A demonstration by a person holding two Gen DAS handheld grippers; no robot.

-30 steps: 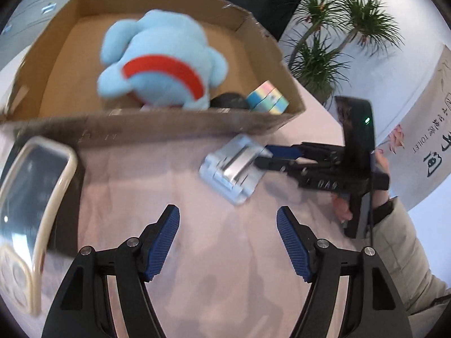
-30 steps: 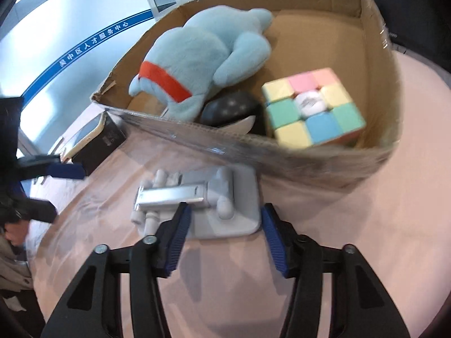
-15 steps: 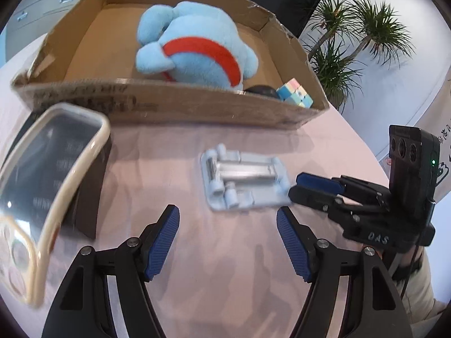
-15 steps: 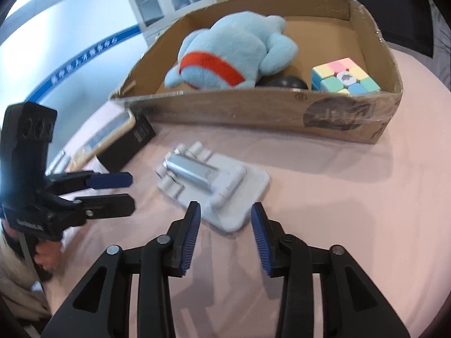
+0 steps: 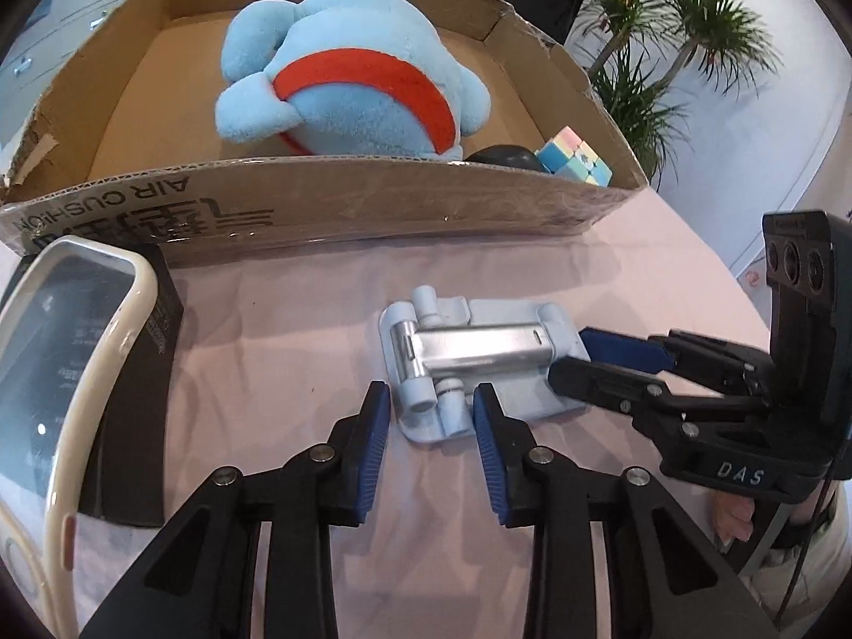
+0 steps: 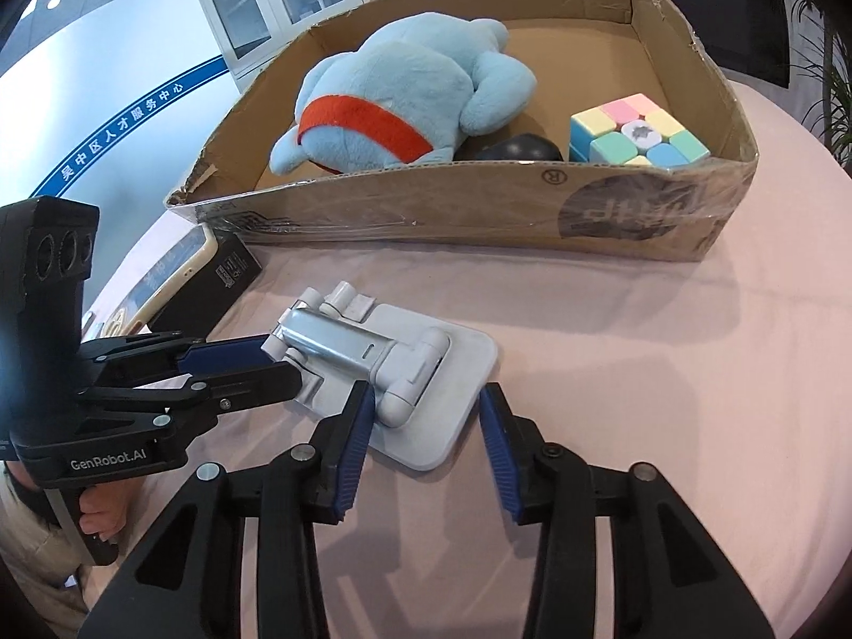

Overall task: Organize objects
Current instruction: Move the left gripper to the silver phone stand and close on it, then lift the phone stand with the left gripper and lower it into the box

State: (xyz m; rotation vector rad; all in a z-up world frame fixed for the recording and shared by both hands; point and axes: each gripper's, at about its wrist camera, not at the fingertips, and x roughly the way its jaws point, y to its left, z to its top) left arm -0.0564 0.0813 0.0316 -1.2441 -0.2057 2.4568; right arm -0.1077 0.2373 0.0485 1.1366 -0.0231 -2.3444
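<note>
A grey folding phone stand [image 5: 479, 351] [image 6: 373, 357] lies flat on the pink tablecloth in front of a cardboard box [image 5: 373, 197] [image 6: 426, 202]. My left gripper [image 5: 428, 426] [image 6: 277, 362] is closing, and its blue pads sit against both sides of the stand's hinge end. My right gripper [image 6: 423, 420] [image 5: 572, 354] stands narrow at the opposite end, with a corner of the base plate pinched between its pads. In the box lie a light-blue plush toy [image 5: 346, 80] [image 6: 394, 90], a pastel puzzle cube [image 5: 575, 160] [image 6: 636, 130] and a black rounded object [image 5: 503, 154].
A phone in a cream case [image 5: 64, 351] [image 6: 175, 271] leans on a small black carton [image 5: 138, 399] to the left of the stand, close to the box wall. A potted plant [image 5: 665, 26] stands beyond the table's far right edge. A person's hand [image 6: 101, 516] holds each gripper handle.
My left gripper has come down to the stand and its jaws have drawn in from wide apart onto the hinge end. The stand has turned on the cloth, and its corner now sits between the right pads.
</note>
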